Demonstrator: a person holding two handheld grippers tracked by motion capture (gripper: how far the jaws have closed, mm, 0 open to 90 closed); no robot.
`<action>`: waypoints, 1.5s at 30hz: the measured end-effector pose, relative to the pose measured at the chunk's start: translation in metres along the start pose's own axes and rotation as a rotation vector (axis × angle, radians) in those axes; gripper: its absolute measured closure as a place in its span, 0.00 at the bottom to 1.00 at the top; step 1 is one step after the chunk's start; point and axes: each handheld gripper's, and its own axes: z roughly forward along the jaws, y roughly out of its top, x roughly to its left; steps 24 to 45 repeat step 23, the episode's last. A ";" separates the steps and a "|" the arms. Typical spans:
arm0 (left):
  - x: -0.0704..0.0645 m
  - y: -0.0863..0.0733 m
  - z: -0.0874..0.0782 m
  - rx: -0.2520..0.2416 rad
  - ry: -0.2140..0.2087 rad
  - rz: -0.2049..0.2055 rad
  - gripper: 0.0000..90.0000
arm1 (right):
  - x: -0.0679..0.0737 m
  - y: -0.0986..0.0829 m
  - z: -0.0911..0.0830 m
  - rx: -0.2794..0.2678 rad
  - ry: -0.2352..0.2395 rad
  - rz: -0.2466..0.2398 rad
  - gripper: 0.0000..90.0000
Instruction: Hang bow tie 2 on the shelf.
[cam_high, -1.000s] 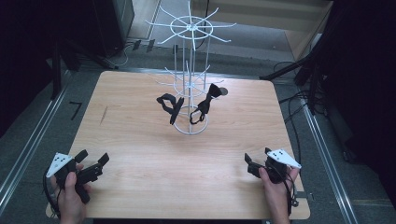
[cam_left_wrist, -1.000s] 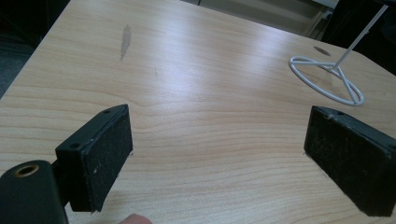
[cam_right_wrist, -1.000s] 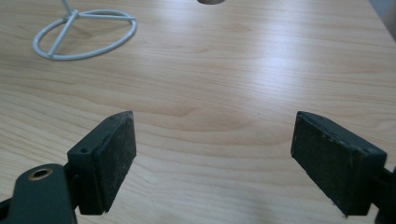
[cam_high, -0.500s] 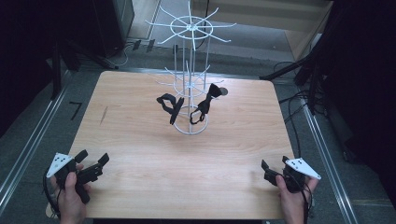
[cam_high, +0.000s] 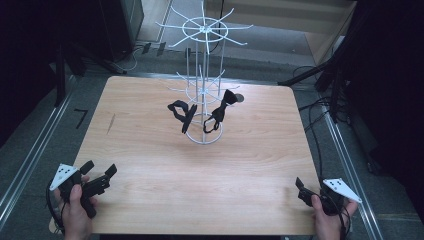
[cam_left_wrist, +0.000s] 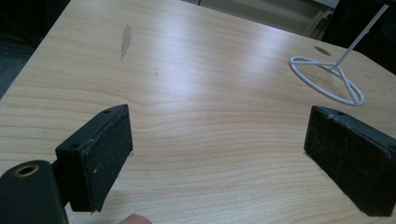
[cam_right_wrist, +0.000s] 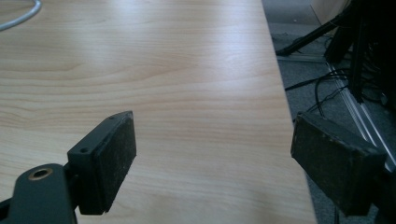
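Observation:
A white wire display rack (cam_high: 202, 95) stands at the middle back of the wooden table (cam_high: 150, 165). Two black bow-like items hang from its lower hooks, one on the left (cam_high: 181, 113) and one on the right (cam_high: 222, 107). My left gripper (cam_high: 99, 175) rests at the table's front left corner, open, with nothing between its pads (cam_left_wrist: 109, 149). The rack's ring base (cam_left_wrist: 327, 84) shows far off in the left gripper view. My right gripper (cam_high: 305, 190) sits at the front right corner, open and empty, its pads (cam_right_wrist: 109, 156) spanning the table's right edge.
Metal rails (cam_high: 345, 150) run along both sides of the table on the grey floor. Black stand legs and cables (cam_high: 320, 80) lie to the right. A dark round hole (cam_high: 239, 98) marks the tabletop behind the rack. A grey smudge (cam_high: 111, 123) lies on the left of the wood.
My right gripper has drawn back and outward to the table's front right corner. The left gripper and the rack have stayed put.

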 end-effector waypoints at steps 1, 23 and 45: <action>0.000 0.000 0.000 -0.001 0.001 0.000 0.10 | -0.003 -0.002 -0.001 0.001 -0.004 0.001 0.17; 0.000 0.000 0.000 0.005 0.006 0.001 0.10 | -0.008 -0.009 -0.003 -0.009 0.008 0.053 0.17; 0.000 0.000 0.000 0.005 0.006 0.001 0.10 | -0.008 -0.009 -0.003 -0.009 0.008 0.053 0.17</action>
